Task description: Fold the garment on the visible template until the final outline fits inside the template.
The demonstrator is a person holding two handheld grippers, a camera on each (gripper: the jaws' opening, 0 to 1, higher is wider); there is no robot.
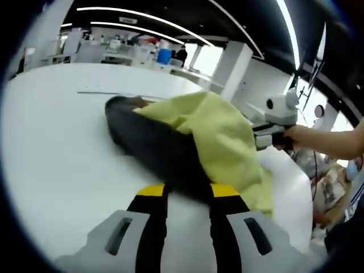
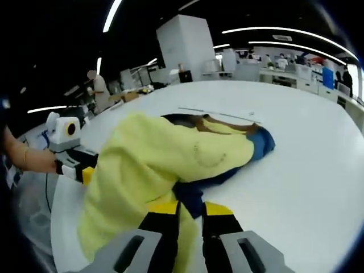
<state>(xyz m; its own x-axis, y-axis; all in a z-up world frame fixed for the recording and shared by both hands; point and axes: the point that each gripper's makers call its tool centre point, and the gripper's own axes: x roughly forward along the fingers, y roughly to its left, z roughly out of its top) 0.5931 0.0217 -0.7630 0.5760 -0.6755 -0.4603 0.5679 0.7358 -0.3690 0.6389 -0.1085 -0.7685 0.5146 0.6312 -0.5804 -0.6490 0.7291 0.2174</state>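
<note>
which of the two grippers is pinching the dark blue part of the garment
The right gripper: its yellow-tipped jaws close on the dark blue fabric beneath the yellow fleece garment. The left gripper grips a blurred dark edge instead.

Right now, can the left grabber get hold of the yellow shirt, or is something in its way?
Probably yes. The left gripper already meets the garment's dark edge, jaws close together as if pinching it. Nothing lies between them on the white table. The right gripper grips another part.
</note>
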